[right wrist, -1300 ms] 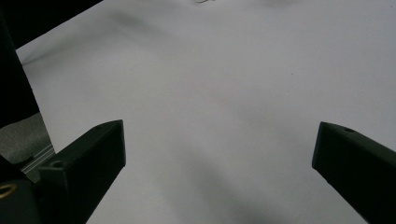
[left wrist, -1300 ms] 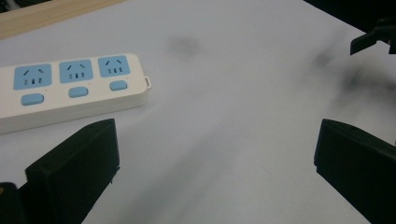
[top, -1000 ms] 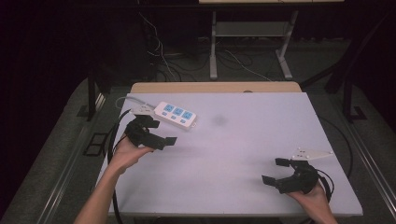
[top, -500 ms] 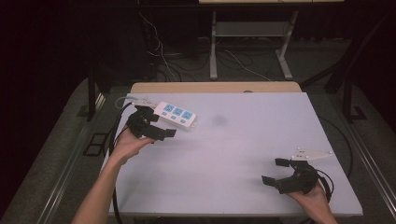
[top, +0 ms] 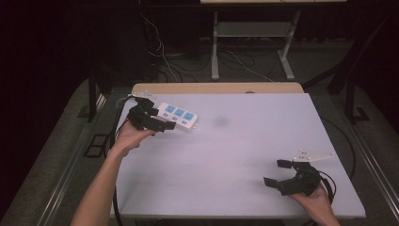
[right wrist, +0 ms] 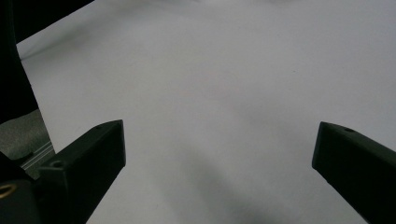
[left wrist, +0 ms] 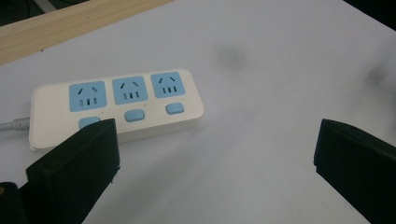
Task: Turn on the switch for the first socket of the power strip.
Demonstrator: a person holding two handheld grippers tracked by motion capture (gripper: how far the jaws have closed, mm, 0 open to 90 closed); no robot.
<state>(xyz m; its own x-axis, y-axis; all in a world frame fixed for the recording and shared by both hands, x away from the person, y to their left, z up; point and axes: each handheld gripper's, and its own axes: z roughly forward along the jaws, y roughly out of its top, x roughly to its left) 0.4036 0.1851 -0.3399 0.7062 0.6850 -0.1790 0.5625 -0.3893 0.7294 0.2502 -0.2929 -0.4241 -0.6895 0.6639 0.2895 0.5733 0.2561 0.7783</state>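
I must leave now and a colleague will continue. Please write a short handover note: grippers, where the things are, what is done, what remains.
Left gripper: open, at the power strip, not touching it as far as I can tell.
Right gripper: open, holds nothing, low over the near right part of the table.
Power strip: flat at the far left of the table, sockets up, cable leaving on its left.
Done: nothing gripped yet.
Left: probably close the left gripper on the strip.

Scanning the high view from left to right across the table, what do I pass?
Left gripper, open, at the table's far left → white power strip with three blue sockets, just beside it → dark smudge on the white table → right gripper, open, at the near right.
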